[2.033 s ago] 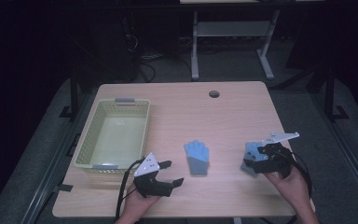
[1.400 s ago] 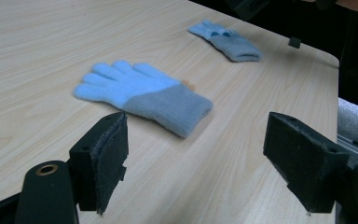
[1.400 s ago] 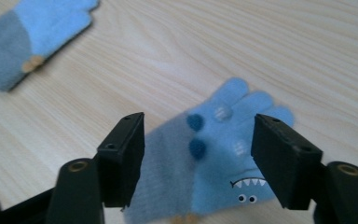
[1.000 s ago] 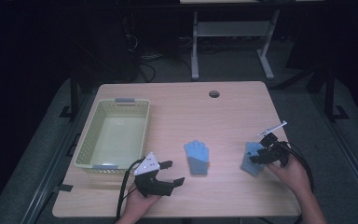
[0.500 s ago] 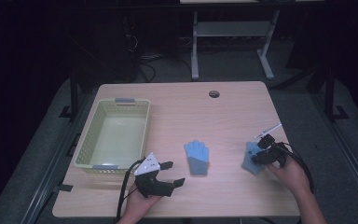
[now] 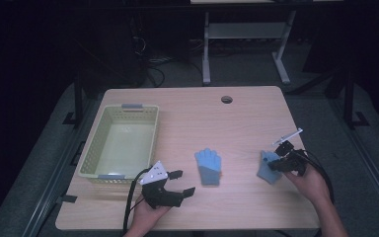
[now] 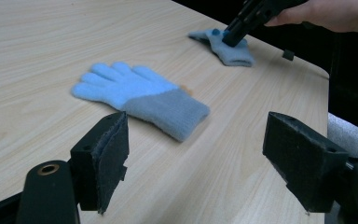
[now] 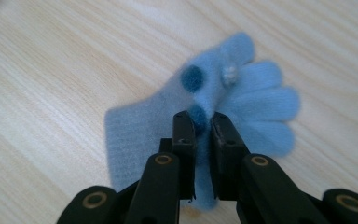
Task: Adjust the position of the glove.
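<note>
Two light blue knit gloves with grey cuffs lie on the wooden table. One glove [image 6: 208,166] [image 7: 135,95] is flat at the middle front, just beyond my left gripper [image 6: 182,182] [image 7: 196,158], which stands open with nothing between its jaws. The other glove [image 6: 267,167] [image 7: 230,49] [image 8: 256,102], with dark blue dots, lies at the right. My right gripper [image 6: 275,165] [image 8: 201,126] points down at it; its jaws have just been closing and now pinch a fold of the glove's palm.
A pale yellow-green plastic basket [image 6: 88,153] stands at the left of the table with nothing in it. A cable hole [image 6: 226,99] sits near the far edge. The table's right edge is close to my right hand.
My right gripper tipped down onto the right-hand glove and its jaws closed on it. The left gripper and the middle glove stayed put.
</note>
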Demonstrator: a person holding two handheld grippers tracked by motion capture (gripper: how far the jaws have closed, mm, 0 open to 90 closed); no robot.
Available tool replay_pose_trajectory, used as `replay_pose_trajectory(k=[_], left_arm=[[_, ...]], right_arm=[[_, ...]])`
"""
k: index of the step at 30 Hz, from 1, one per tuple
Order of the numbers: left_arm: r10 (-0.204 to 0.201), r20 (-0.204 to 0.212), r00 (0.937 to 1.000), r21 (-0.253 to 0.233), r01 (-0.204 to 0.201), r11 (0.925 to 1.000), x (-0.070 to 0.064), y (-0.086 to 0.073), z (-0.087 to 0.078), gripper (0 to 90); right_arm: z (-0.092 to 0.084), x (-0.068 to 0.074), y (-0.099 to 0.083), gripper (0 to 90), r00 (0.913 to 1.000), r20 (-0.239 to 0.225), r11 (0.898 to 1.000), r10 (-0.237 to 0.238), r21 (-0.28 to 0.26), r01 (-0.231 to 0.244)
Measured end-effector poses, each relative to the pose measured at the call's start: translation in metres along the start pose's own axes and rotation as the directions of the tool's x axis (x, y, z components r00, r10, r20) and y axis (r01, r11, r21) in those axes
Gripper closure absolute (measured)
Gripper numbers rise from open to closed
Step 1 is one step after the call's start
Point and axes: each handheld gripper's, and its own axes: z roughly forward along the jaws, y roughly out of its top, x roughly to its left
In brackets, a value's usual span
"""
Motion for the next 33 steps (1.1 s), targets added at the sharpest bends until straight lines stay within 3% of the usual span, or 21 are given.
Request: replay_pose_trajectory(k=[7, 13, 19, 20, 22, 33], left_arm=[[-0.004, -0.008, 1.0, -0.009, 0.004, 1.0, -0.002, 0.0, -0.001, 22.1], [-0.012, -0.009, 0.9999, -0.018, 0.012, 0.9998, -0.001, 0.0, -0.002, 22.1], [-0.005, -0.01, 0.9999, -0.02, 0.005, 0.9998, 0.0, 0.001, -0.003, 22.1], [-0.005, -0.01, 0.9999, -0.02, 0.005, 0.9998, 0.0, 0.001, -0.003, 22.1], [-0.006, -0.011, 0.9999, -0.023, 0.006, 0.9997, 0.0, 0.001, -0.004, 22.1], [-0.008, -0.007, 0.9999, -0.027, 0.007, 0.9996, 0.001, 0.002, -0.004, 22.1]], right_arm=[[-0.021, 0.01, 0.013, 81.9, 0.9984, 0.002, 0.998, -0.057, -0.041, 0.057], [-0.034, 0.03, 0.035, 81.8, 0.9907, -0.02, 0.987, -0.134, -0.089, 0.132], [-0.038, 0.056, 0.063, 81.5, 0.9708, -0.06, 0.968, -0.232, -0.112, 0.225], [-0.038, 0.056, 0.063, 81.5, 0.9708, -0.06, 0.968, -0.232, -0.112, 0.225], [-0.035, 0.069, 0.074, 81.5, 0.9605, -0.079, 0.96, -0.267, -0.109, 0.258], [-0.02, 0.094, 0.103, 81.0, 0.9194, -0.15, 0.931, -0.364, -0.102, 0.352]])
